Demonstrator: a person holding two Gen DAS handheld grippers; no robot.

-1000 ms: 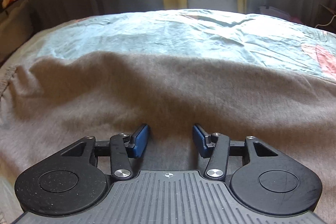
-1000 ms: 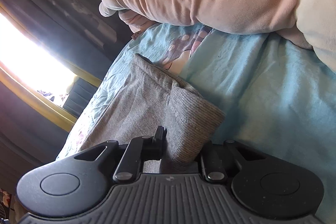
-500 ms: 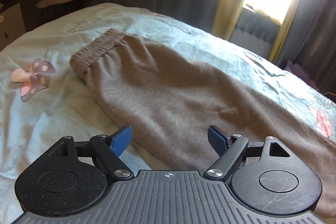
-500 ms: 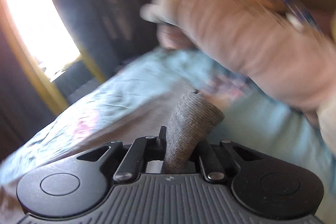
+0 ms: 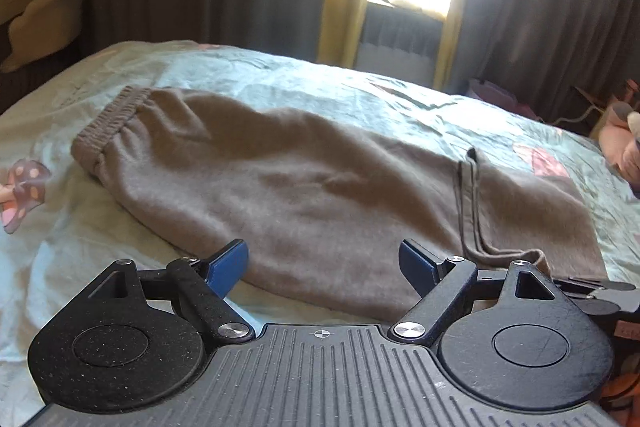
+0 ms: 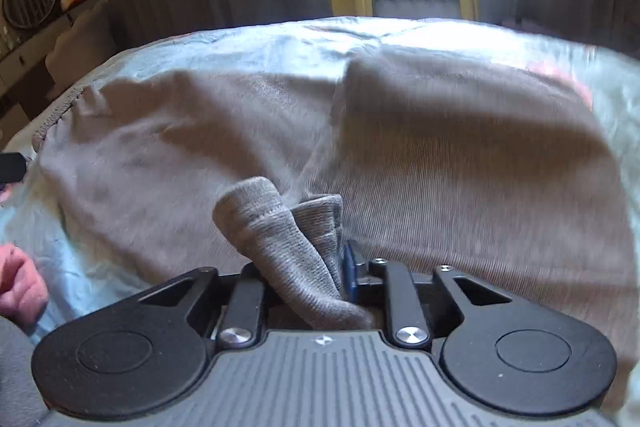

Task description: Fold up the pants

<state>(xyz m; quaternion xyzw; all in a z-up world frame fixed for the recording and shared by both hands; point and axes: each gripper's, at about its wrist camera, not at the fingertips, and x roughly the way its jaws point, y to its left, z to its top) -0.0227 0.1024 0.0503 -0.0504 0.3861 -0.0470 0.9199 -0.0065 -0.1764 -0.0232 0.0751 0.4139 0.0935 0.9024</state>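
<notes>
One pair of grey-brown fleece jogging pants (image 5: 304,187), lying lengthwise on the bed with the pale turquoise printed sheet (image 5: 280,75). Elastic waistband (image 5: 108,123) at the far left in the left wrist view; a dark drawstring (image 5: 466,203) trails over the cloth toward the near right.

Left tongs (image 5: 322,265): spread wide, blue pads holding nothing, poised just above the near edge of the pants. A second ago they sat closer together and low over the fabric; half a second ago they were already apart. Judged: the left side has let go and backed off.

Right tongs (image 6: 304,275): clamped on the ribbed grey ankle cuff (image 6: 276,239), which stands bunched up between the fingers. A second ago this cuff was held near the pink plush toy at the far end of the bed, and half a second ago it was in blurred mid-swing. It now hangs over the body of the pants, with a doubled layer and a fold edge (image 6: 340,131) visible beneath it.

Meaning for the task, as a judgement: the leg end has been carried back over the garment, so the lengthwise halving is nearly made. Remaining is to lay the cuff down near the waistband, release it, and smooth the top layer.

One pink mushroom print (image 5: 24,195) on the sheet at left, clear of the pants.
</notes>
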